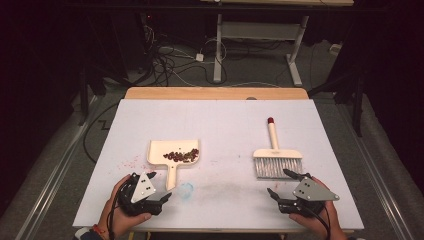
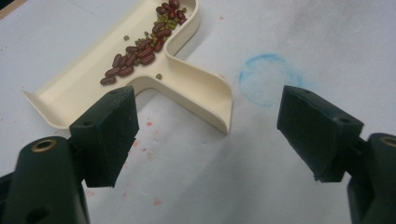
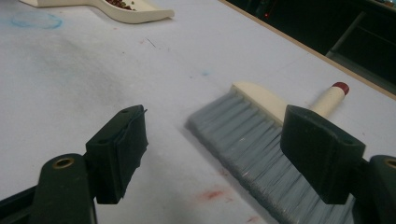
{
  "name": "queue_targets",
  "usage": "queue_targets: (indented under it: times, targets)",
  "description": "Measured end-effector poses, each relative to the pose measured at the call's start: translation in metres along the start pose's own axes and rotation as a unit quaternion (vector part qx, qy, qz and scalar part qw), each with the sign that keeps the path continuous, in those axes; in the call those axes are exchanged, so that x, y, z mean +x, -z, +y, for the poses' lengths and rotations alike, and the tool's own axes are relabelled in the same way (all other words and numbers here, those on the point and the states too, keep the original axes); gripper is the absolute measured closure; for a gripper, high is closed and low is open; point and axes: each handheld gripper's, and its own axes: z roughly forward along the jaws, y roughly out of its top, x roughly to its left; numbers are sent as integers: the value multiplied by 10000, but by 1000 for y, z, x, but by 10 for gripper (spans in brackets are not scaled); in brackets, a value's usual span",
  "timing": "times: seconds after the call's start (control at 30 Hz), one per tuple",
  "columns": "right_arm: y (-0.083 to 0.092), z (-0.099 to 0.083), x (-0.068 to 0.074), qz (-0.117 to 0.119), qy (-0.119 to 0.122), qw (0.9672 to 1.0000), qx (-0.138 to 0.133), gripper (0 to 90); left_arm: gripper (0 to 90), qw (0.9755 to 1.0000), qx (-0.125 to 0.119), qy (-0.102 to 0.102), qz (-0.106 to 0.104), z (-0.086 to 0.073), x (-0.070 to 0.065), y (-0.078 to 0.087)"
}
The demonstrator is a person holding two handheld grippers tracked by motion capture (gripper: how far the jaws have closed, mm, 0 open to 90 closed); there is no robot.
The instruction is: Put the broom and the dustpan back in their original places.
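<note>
Cream plastic dustpan [image 2: 187, 84] holds glossy oval beans [image 2: 140, 51], seemingly some small green; both grippers' fingers spread.

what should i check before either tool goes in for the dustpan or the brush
1. Left tool open, nothing between its jaws: ok.
2. Right tool open, nothing between its jaws: ok.
3. Cream plastic dustpan lies flat on the white table sheet, handle end toward the left tool: ok.
4. Red and green beans sit inside the dustpan, piled by its back wall: ok.
5. Cream-handled brush with grey bristles lies flat, bristles toward the right tool and handle pointing away: not ok for a handle grasp from here.
6. Stray beans left on the sheet: cannot tell; only reddish specks show.
</note>
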Motion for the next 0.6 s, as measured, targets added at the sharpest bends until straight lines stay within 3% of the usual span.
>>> queue_targets:
  times: [0.6]
  targets:
    - [2,1,-4,-73,-43,9999,-57,234,207,10000,-3,35,23,1,2,-2]
